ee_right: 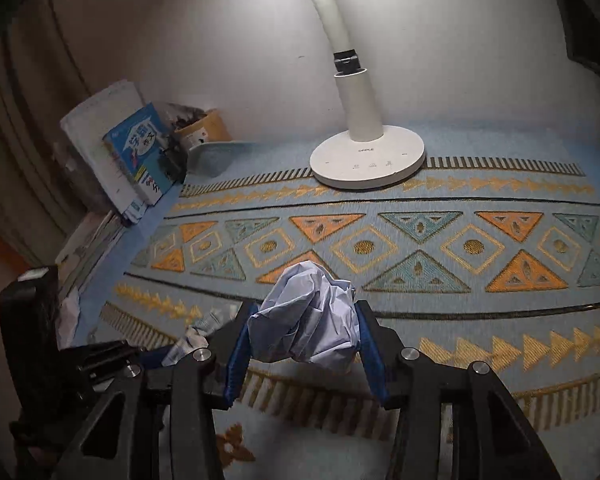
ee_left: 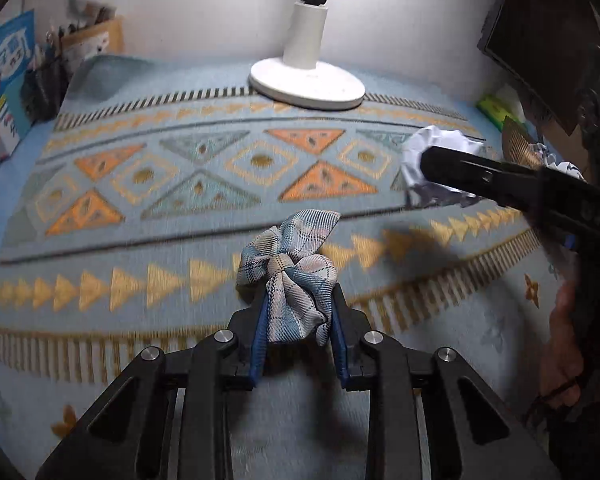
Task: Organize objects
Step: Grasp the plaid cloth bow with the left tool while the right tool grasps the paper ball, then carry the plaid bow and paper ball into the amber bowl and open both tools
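Scrunchie (ee_left: pixel 288 276) gripped (crumpled paper (ee_right: pixel 306 320) too)

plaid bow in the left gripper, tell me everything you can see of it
The plaid bow is a soft woven fabric piece in blue, white and tan checks, with puffy loops gathered at a central knot. Its lower part sits pinched between the blue-padded fingers of the left gripper, while the upper loops stick out forward and up past the fingertips. It looks held above the patterned blue cloth; whether it touches the cloth cannot be told.
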A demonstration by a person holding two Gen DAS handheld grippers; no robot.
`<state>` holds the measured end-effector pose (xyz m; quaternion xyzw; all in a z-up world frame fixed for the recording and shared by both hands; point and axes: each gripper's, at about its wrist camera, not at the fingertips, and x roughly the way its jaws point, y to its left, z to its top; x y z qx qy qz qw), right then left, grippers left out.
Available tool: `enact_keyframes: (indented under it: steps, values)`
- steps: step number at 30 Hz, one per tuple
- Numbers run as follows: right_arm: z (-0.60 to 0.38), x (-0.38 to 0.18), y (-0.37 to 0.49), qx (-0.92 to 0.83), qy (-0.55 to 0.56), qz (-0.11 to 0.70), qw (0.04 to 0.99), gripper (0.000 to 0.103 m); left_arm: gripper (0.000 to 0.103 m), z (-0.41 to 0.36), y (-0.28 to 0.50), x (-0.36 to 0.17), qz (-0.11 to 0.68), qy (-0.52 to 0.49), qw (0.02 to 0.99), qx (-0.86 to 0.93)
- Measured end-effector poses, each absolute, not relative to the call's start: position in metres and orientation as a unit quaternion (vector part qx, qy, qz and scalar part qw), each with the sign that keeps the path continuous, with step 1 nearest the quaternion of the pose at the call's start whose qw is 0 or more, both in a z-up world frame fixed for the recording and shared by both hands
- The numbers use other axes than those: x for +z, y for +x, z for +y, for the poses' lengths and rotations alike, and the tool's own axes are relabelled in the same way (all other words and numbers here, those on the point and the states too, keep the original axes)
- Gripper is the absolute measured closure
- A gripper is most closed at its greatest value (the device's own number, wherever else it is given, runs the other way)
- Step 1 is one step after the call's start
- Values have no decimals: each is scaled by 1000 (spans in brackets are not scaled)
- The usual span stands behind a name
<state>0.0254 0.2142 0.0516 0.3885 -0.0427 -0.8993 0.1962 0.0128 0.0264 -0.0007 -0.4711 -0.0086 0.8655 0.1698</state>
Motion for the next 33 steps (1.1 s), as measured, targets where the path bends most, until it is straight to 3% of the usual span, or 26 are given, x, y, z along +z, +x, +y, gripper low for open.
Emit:
enact_keyframes:
  steps: [5,10,12,14,15,25,27,28,33]
  values:
    - [210,34,45,-904,381,-13,194,55,79,18,39,-3,-28,-436,156,886]
    - [213,24,38,-899,397,-11,183,54,79,31,39,-4,9,-418,131,899]
    - [215,22,35,-892,413,-21,180,48,79,36,40,-5,27,-418,123,900]
    - [220,24,35,-896,410,-31,169,34,79,38,41,-8,42,-417,113,901]
    - [222,25,36,-898,407,-36,163,34,79,39,42,-7,46,-414,114,902]
    - [225,22,32,-896,414,-47,151,34,79,37,46,-9,46,-413,117,902]
    - [220,19,29,-893,421,-36,153,40,79,35,47,-8,42,-411,118,903]
    - [217,19,29,-893,421,-29,155,52,79,34,47,-7,38,-408,120,904]
    - [215,30,44,-913,372,-15,165,53,79,30,48,-4,25,-401,121,908]
